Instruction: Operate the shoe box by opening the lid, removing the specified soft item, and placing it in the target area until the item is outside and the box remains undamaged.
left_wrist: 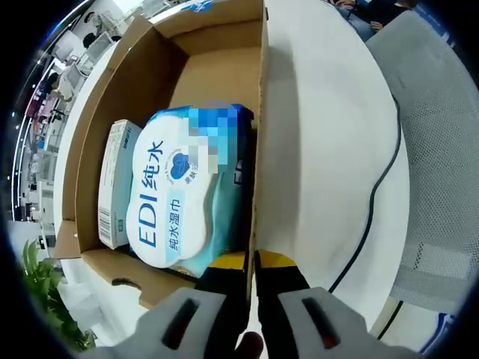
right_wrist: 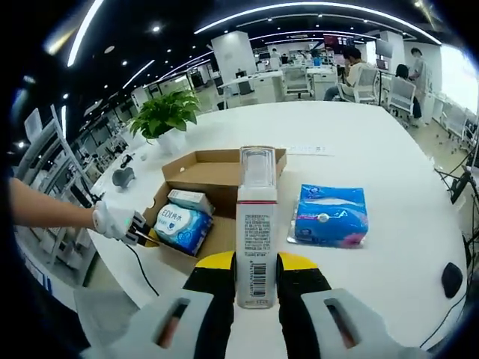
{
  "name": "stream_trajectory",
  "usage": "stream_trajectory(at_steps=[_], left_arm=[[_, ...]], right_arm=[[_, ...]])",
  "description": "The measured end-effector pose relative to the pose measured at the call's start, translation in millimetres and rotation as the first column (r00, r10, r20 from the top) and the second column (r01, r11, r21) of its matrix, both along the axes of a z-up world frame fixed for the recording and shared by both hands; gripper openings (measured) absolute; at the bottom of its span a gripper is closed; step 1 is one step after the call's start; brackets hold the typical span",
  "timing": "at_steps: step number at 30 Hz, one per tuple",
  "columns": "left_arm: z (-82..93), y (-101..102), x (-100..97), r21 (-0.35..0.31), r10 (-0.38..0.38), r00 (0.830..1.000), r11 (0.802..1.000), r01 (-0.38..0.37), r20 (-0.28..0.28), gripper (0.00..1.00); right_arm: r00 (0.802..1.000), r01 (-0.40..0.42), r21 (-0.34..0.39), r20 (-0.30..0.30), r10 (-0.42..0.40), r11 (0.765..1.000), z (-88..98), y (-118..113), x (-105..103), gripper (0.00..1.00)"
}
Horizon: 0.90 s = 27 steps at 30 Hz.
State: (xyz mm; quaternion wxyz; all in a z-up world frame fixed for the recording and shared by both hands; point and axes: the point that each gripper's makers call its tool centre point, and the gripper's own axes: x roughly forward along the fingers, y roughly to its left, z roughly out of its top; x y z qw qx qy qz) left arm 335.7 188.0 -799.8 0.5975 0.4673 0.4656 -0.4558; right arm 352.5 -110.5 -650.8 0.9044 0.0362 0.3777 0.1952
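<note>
White tabletop (right_wrist: pixel 389 149) lay open at the frame's right around the cardboard box (right_wrist: pixel 217 173), lid open. Inside it sat a wet-wipes pack (left_wrist: pixel 183 191) beside a small carton (left_wrist: pixel 116 183). Left gripper (left_wrist: pixel 253 262) pinched the box wall just below the pack. Right gripper (right_wrist: pixel 256 271) clamped an upright bottle (right_wrist: pixel 256 224) at center; a blue pack (right_wrist: pixel 331 215) lay right.

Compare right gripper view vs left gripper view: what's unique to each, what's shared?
Right gripper view alone: a tall white bottle clamped between the right gripper, a blue tissue pack on the table, a potted plant, the gloved hand.
Left gripper view alone: the left gripper pinching the box wall, a black cable.
Shared: open cardboard box, wet-wipes pack, small white carton.
</note>
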Motion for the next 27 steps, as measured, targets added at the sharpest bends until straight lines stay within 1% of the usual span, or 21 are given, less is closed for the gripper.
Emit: stream_trajectory(at_steps=[15, 27], left_arm=[[-1.2, 0, -1.0, 0.005, 0.007, 1.0, 1.0, -0.007, 0.0, 0.02], [-1.7, 1, -0.8, 0.01, 0.008, 1.0, 1.0, -0.008, -0.003, 0.02]], right_arm=[[0.999, 0.052, 0.003, -0.015, -0.052, 0.999, -7.7, -23, -9, 0.17], [0.995, 0.1, 0.007, -0.011, -0.1, 0.995, -9.2, -44, -7, 0.17]])
